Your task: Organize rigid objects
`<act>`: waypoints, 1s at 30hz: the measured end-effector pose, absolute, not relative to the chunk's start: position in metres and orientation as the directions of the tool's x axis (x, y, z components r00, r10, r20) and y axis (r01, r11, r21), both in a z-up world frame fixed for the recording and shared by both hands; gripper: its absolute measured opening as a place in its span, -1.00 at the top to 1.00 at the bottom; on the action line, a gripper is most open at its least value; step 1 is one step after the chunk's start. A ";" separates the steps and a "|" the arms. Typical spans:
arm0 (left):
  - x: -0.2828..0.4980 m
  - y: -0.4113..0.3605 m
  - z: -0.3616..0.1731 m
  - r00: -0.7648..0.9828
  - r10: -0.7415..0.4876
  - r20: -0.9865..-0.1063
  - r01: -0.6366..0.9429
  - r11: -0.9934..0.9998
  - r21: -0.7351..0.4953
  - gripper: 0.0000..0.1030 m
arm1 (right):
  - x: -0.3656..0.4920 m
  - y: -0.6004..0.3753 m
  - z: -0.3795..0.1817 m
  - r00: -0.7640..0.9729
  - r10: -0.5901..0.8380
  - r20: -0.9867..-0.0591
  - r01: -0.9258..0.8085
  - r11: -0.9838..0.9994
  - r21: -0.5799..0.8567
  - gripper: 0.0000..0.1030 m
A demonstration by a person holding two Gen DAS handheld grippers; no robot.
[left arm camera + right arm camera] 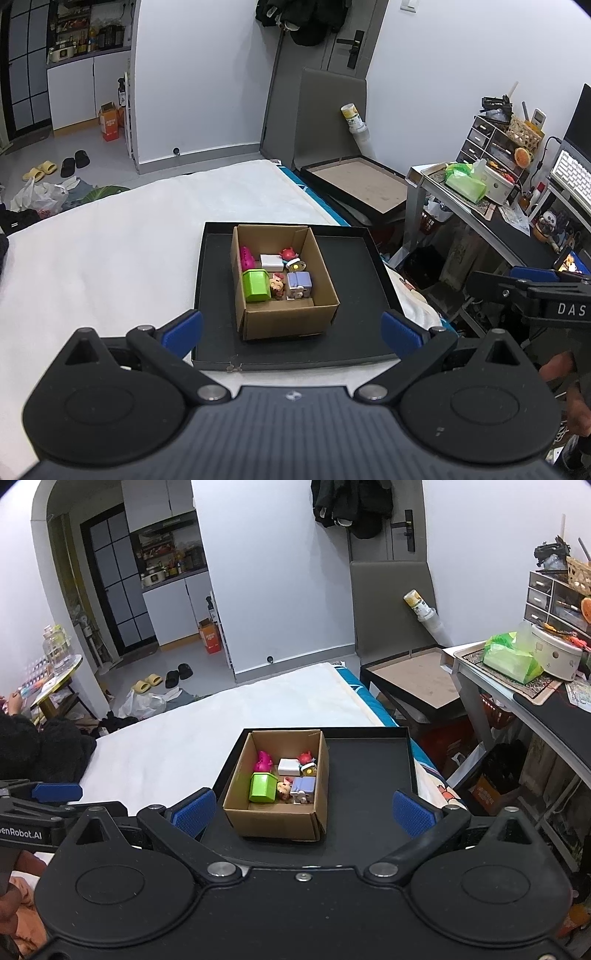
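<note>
Cardboard box [284,284] holds all visible toys [275,275]; black tray [354,280] otherwise bare. Both tools, left [291,328] and right [303,808], spread, empty. Task appears complete.

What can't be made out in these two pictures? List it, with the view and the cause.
- Cardboard box floor under the toys: both views, the toys cover it.
- Small figures beside the green block: both views, too small to identify.
- Tray near edge: right wrist view, the right gripper body covers it.
- Left gripper: right wrist view, cut off at the left edge.
</note>
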State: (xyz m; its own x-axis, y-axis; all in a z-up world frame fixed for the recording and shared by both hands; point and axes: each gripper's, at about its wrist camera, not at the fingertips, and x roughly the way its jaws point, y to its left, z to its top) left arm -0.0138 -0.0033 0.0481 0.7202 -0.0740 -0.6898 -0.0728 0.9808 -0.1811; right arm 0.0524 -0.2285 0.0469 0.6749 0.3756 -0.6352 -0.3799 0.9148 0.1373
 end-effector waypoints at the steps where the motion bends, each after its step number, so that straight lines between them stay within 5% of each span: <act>1: -0.014 -0.004 0.049 0.721 -0.074 -0.689 -0.072 0.981 -0.180 -0.98 | 0.053 -0.228 0.047 0.675 0.374 -0.636 -0.378 0.915 0.137 -1.00; 30: -0.015 -0.011 0.048 0.710 -0.052 -0.703 -0.070 0.987 -0.144 -0.98 | 0.051 -0.232 0.044 0.671 0.377 -0.638 -0.370 0.916 0.152 -1.00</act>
State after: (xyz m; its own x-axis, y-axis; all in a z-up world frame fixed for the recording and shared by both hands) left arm -0.0152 -0.0114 0.0475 0.7096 -0.0520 -0.7027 -0.0700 0.9872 -0.1437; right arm 0.0511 -0.2316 0.0438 0.6709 0.3774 -0.6384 -0.3704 0.9163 0.1524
